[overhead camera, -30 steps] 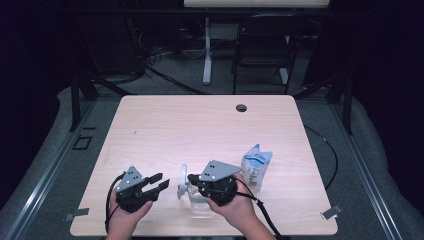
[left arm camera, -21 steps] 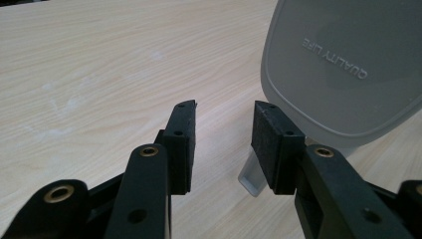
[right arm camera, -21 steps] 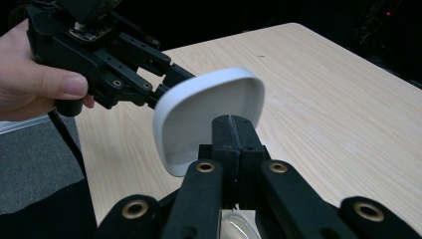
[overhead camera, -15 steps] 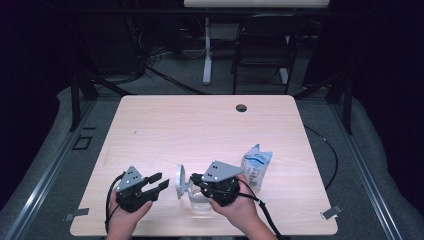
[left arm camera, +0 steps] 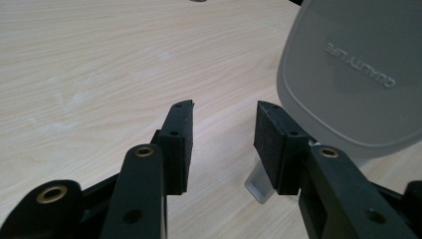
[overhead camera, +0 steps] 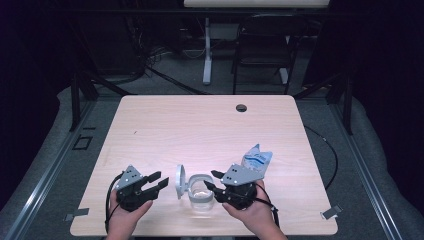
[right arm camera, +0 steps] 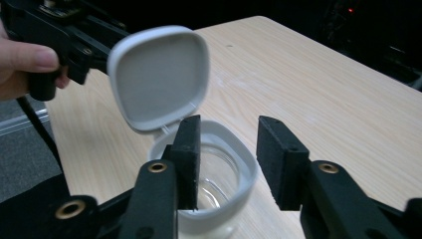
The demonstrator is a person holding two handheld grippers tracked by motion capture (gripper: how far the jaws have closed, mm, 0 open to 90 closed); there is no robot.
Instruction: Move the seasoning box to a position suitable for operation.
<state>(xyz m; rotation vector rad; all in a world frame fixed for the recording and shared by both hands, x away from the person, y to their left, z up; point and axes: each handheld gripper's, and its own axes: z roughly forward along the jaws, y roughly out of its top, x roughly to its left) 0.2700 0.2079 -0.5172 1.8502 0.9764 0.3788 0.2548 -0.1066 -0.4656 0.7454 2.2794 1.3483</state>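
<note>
A clear jar (overhead camera: 201,196) with a white rim stands near the table's front edge, its hinged white lid (overhead camera: 180,181) flipped up on its left side. My right gripper (overhead camera: 211,180) sits just right of the jar. Its jaws have just been opening and now stand open. In the right gripper view the jar's rim (right arm camera: 244,162) lies between the jaws of the right gripper (right arm camera: 229,122), untouched, with the lid (right arm camera: 159,74) beyond. My left gripper (overhead camera: 157,180) is open just left of the lid. In its own view the left gripper (left arm camera: 224,107) holds nothing, beside the lid (left arm camera: 358,74).
A blue and white pouch (overhead camera: 256,160) lies right of the jar, behind my right hand. A round cable hole (overhead camera: 241,107) sits at the table's far edge. The light wooden table (overhead camera: 200,130) stretches bare beyond the jar. Chair and table legs stand on the floor beyond.
My right gripper has pulled back to the right, away from the lid, and its jaws have opened. The lid stays upright. The left gripper has kept its place.
</note>
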